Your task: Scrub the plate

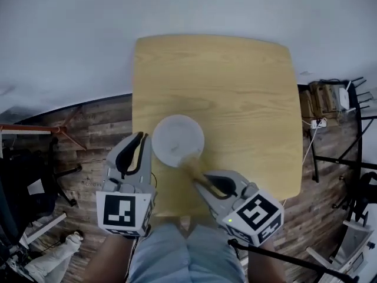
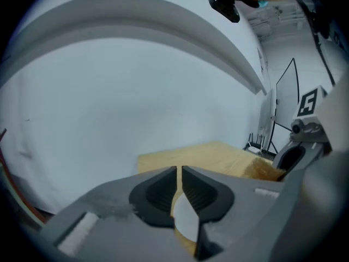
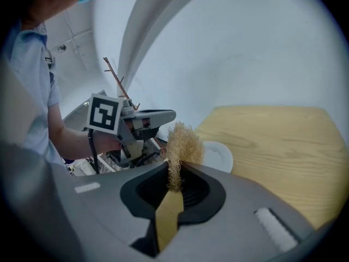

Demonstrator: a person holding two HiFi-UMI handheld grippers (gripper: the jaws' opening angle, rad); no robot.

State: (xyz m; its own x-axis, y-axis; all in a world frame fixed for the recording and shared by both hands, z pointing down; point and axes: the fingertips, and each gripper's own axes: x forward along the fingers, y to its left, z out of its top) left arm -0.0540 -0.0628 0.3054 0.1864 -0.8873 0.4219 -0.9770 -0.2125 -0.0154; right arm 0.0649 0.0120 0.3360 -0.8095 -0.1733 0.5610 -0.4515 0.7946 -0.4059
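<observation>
Surface: light wooden table (image 1: 235, 87), square with rounded corners, its far edge against a white wall (image 1: 177, 10).

Item 1: plate (image 1: 178, 139), white, round, lying flat on the near half of the table, left of centre.

Item 2: scrubber (image 1: 191, 164), a tan fibrous tuft on a flat tan strip. The tuft lies against the plate's near right rim. In the right gripper view it stands up out of the jaws and covers the plate's left part.

Item 3: right gripper (image 1: 201, 179), at the table's near edge and pointing towards the plate. Its jaws are clamped on the scrubber's strip.

Item 4: left gripper (image 1: 141, 138), at the plate's left rim. Its jaws are drawn nearly together with only a thin slit between the pads. The plate's white shows just behind them, and they appear to be nipped on the rim.

Item 5: person, seated at the table's near edge, with pale blue trousers (image 1: 182, 252) below both grippers.

Surroundings: wood-plank floor (image 1: 88, 134) on either side of the table. Dark stands and cables are at the right, well apart from it.
</observation>
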